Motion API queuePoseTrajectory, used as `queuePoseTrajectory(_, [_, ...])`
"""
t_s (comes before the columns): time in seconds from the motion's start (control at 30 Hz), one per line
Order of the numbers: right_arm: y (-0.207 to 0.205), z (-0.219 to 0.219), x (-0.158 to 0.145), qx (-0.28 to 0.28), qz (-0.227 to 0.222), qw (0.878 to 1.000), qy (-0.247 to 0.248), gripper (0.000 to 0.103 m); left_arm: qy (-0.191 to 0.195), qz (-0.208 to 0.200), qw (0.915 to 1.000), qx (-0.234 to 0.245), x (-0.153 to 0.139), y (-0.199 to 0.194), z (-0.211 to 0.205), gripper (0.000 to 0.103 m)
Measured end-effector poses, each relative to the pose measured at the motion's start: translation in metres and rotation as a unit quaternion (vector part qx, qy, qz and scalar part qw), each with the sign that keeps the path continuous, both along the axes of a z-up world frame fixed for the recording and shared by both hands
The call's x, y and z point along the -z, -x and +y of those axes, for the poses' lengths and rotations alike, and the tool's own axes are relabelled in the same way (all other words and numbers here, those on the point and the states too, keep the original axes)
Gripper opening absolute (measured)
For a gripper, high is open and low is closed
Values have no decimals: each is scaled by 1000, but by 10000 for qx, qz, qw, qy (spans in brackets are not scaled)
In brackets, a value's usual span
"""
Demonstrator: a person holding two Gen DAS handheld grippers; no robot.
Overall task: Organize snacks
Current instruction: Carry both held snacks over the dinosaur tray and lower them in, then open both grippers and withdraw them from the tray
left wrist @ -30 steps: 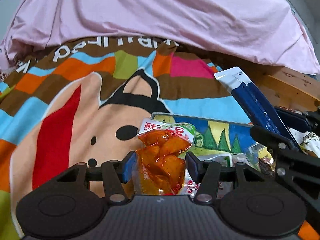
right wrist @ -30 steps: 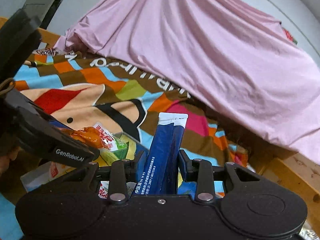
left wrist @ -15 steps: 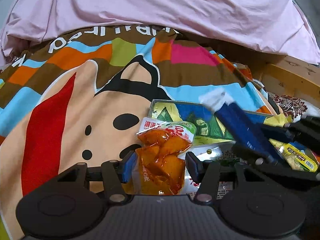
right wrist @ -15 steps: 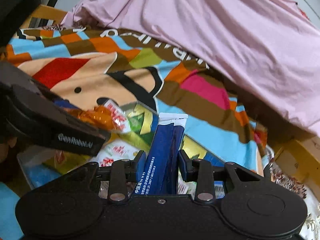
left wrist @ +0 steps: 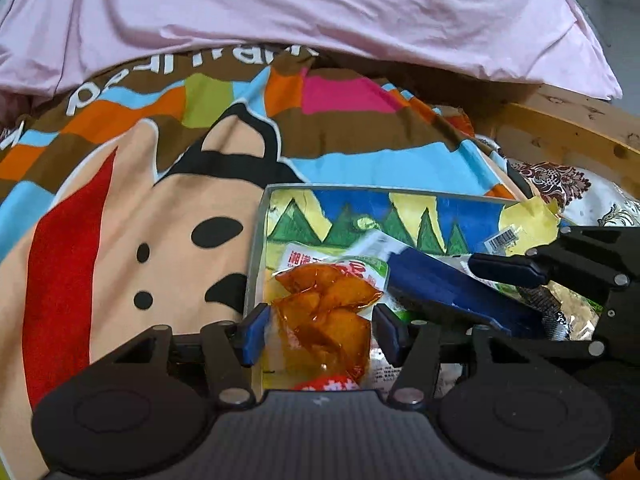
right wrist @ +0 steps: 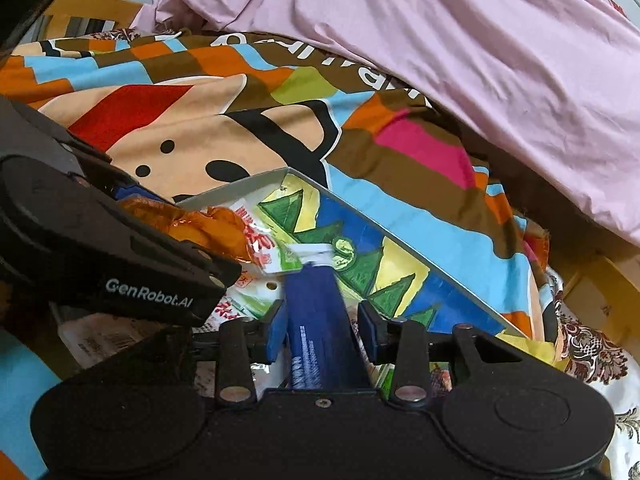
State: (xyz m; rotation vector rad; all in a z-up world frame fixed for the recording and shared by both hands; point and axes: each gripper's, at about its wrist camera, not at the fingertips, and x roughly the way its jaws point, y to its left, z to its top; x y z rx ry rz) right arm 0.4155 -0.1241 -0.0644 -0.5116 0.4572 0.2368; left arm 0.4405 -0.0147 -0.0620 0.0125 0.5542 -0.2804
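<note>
My left gripper (left wrist: 320,316) holds an orange snack packet (left wrist: 324,312) just above the near left corner of a shallow box (left wrist: 256,248) lined with a painted mountain picture. Its jaws are opening slightly, but the pads still touch the packet's edges. My right gripper (right wrist: 322,312) reaches in from the right. Its jaws are opening around a long dark blue pack (right wrist: 316,308), with a gap showing at the right pad. The blue pack (left wrist: 440,284) lies tilted into the box, its white end beside the orange packet (right wrist: 216,224).
Several other snack packets (left wrist: 576,312) lie in the box. The box sits on a colourful cartoon blanket (left wrist: 120,200). A pink sheet (left wrist: 320,12) is heaped behind. A wooden bed frame (left wrist: 560,128) and patterned cloth (left wrist: 560,184) lie to the right.
Both grippers have come lower over the box. The right gripper's jaws have parted from the blue pack, which has tipped down into the box. The orange packet stays in the left gripper.
</note>
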Motion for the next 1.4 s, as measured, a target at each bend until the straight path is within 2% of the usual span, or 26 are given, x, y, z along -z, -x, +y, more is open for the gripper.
queuePoseTrajectory(0.07, [2, -2, 0, -2, 23, 10000, -50, 52, 42, 109, 9999, -34, 2, -1, 2, 61])
queuePoseTrajectory(0.2, [8, -5, -3, -17, 66, 9998, -165, 66, 118, 109, 9999, 10, 2, 3, 5, 69])
queuePoseTrajectory(0.33, [19, -10, -7, -18, 7, 9997, -232, 73, 216, -26, 9997, 139, -5, 12, 5, 88])
queuePoseTrajectory(0.43, [29, -16, -14, 21, -40, 9993, -359, 78, 168, -205, 9996, 60, -12, 22, 5, 92])
queuePoseTrajectory(0.63, [54, -30, -28, 115, -124, 9973, -709, 83, 378, -277, 9987, -220, -22, 40, 18, 99])
queuePoseTrajectory(0.7, [63, -35, -33, 134, -136, 9960, -869, 92, 352, -351, 9984, -282, -25, 49, 21, 101])
queuePoseTrajectory(0.77, [76, -40, -39, 139, -195, 9945, -1016, 95, 361, -392, 9979, -361, -29, 58, 23, 102])
queuePoseTrajectory(0.9, [102, -50, -52, 190, -309, 9914, -1257, 98, 466, -454, 9968, -463, -36, 81, 27, 102])
queuePoseTrajectory(1.13, [146, -65, -68, 330, -339, 9845, -1691, 102, 292, -659, 9959, -550, -44, 127, 28, 102])
queuePoseTrajectory(1.4, [193, -80, -73, 452, -324, 9776, -2028, 102, 176, -436, 9953, -851, -41, 174, 27, 102])
